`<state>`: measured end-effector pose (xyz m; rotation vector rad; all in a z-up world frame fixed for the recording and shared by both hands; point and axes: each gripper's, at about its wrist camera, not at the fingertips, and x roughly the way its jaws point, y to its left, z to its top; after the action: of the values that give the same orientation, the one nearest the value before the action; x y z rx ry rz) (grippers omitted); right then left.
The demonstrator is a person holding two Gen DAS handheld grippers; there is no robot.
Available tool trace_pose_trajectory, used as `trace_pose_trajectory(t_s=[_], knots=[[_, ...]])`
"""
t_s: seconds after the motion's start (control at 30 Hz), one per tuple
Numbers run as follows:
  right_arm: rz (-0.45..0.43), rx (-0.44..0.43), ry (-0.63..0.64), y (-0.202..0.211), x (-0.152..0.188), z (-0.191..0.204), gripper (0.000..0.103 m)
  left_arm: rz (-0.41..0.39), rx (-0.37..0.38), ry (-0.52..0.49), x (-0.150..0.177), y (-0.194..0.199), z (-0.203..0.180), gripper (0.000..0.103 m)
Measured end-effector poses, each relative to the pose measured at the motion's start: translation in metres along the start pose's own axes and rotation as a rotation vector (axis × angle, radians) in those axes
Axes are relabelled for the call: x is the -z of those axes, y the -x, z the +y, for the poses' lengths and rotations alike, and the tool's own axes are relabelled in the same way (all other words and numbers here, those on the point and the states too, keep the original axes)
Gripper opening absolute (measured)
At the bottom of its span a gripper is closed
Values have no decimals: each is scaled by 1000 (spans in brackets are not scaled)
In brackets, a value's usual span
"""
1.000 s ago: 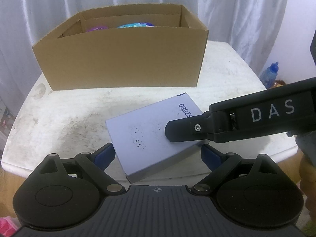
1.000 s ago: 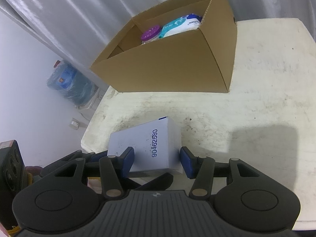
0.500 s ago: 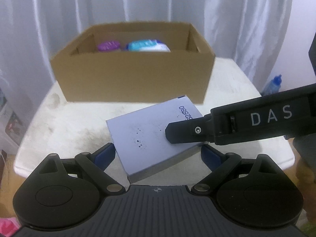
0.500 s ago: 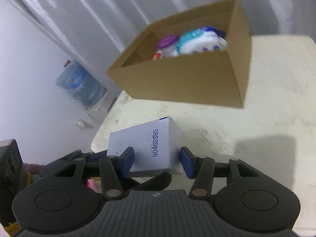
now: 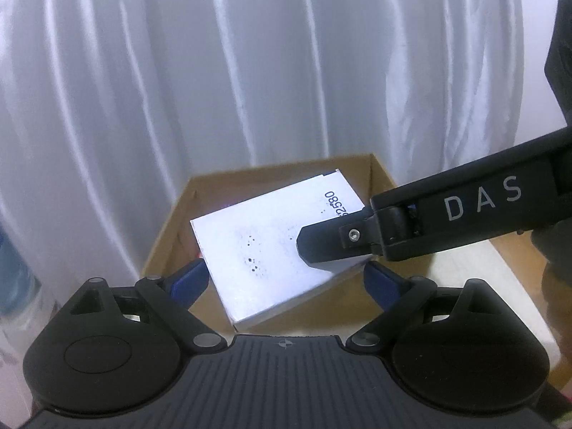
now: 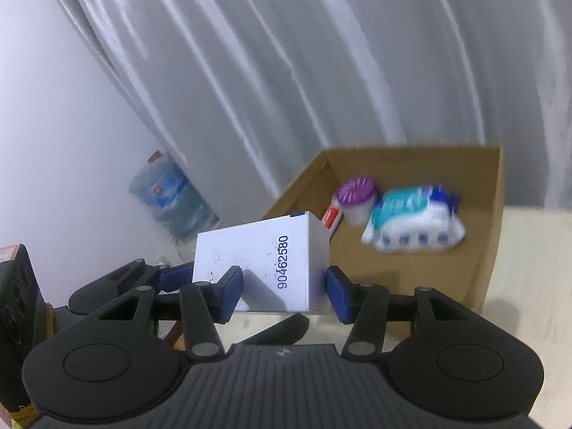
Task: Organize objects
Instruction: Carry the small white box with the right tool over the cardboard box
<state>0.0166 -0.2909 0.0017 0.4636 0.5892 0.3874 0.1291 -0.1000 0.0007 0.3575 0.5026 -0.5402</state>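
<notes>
Together, the left gripper (image 5: 284,279) and right gripper (image 6: 284,287) clamp a white carton (image 6: 261,264) printed 90462580, each squeezing opposite sides, holding it aloft at the near edge of an open cardboard box (image 6: 489,214). Inside that box, toward 1 o'clock, lie a purple-lidded jar (image 6: 355,198) and a wipes pack (image 6: 414,223).
</notes>
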Motion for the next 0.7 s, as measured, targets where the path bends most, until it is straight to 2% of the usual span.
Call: trace_pose_trajectory(t_s=[0.13, 0.3, 0.53, 0.7], knots=[[48, 17, -56, -25, -31, -22, 56, 50, 37, -24, -22, -38, 7, 93], [195, 56, -141, -70, -56, -57, 56, 181, 124, -26, -38, -96, 19, 94], [397, 110, -234, -120, -58, -93, 56, 362, 229, -31, -33, -152, 30, 94], [486, 155, -268, -142, -54, -107, 56, 476, 306, 12, -24, -184, 35, 93]])
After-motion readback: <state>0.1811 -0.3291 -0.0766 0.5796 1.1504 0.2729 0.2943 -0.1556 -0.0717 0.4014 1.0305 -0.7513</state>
